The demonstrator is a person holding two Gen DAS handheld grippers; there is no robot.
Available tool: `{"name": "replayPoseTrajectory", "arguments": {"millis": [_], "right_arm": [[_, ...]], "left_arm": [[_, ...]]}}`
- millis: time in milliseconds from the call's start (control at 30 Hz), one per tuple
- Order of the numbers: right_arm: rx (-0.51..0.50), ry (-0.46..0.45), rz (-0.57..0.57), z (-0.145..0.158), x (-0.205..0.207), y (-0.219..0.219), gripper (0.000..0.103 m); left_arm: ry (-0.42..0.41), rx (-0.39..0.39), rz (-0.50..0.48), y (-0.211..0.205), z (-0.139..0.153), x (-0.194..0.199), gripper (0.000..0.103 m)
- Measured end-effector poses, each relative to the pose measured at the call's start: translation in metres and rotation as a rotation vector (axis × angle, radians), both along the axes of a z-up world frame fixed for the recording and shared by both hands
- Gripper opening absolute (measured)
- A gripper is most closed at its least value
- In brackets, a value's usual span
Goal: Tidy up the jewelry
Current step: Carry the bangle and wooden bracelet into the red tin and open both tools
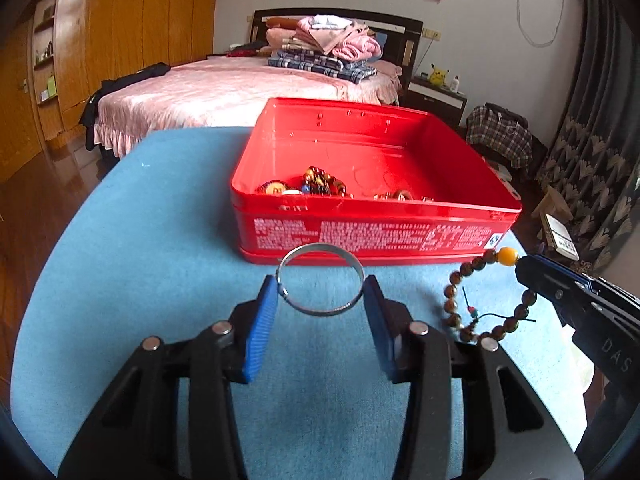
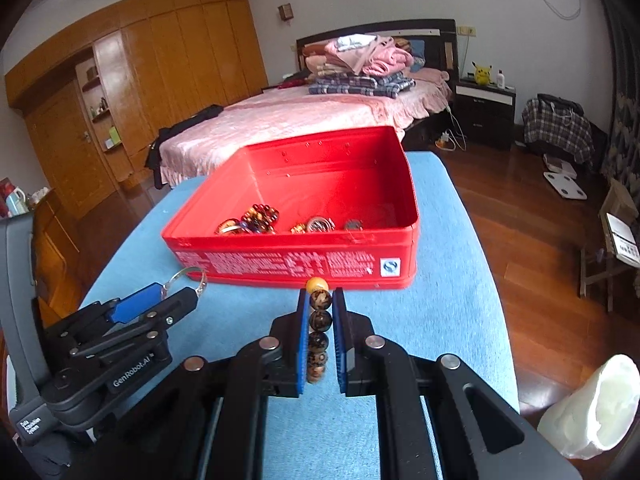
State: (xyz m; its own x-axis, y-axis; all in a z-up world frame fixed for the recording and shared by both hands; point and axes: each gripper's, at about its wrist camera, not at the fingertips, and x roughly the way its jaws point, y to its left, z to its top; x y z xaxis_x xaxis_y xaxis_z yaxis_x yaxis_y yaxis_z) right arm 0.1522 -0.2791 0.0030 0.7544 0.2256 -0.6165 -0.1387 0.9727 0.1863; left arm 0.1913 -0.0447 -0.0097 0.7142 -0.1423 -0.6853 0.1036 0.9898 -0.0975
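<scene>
Left gripper (image 1: 320, 296) clamped on a silver bangle (image 1: 320, 280), one blue pad (image 1: 262, 328) against each side of the ring, held above the blue table (image 1: 120, 280). Right gripper (image 2: 320, 336) pinched on a brown bead bracelet (image 2: 319, 332), beads stacked edge-on between the pads, amber bead (image 2: 317, 285) poking out past the fingertips. Seen from the left wrist, same bracelet (image 1: 486, 296) dangling in a loop off to the right, gripped near the amber bead (image 1: 507, 256). Straight ahead of both grippers, just beyond the fingertips: open red tin (image 1: 376, 236), standing on the table. Inside, near its front wall, more beaded bracelets (image 1: 322, 184) and small metal pieces (image 2: 318, 225). Behind the tin, a pink bed (image 1: 224, 88).
</scene>
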Motion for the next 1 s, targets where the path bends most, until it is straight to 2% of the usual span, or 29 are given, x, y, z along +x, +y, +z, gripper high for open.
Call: {"name": "replayPoseTrajectory", "arguments": {"millis": [567,800,1000], "right_arm": [[-0.019,-0.101,0.042,0.053,0.006,0.02,0.011],[-0.022,-0.152,0.047,0.075,0.031,0.021,0.011],[0.0,-0.151,0.033,0.071,0.064,0.015,0.011]], "left_arm": [[-0.095,-0.042,0.036,0.029,0.042,-0.008,0.042],[-0.149,-0.057,0.034,0.024,0.064,0.012,0.042],[-0.168,-0.069,0.009,0.008,0.072,0.046,0.042]]}}
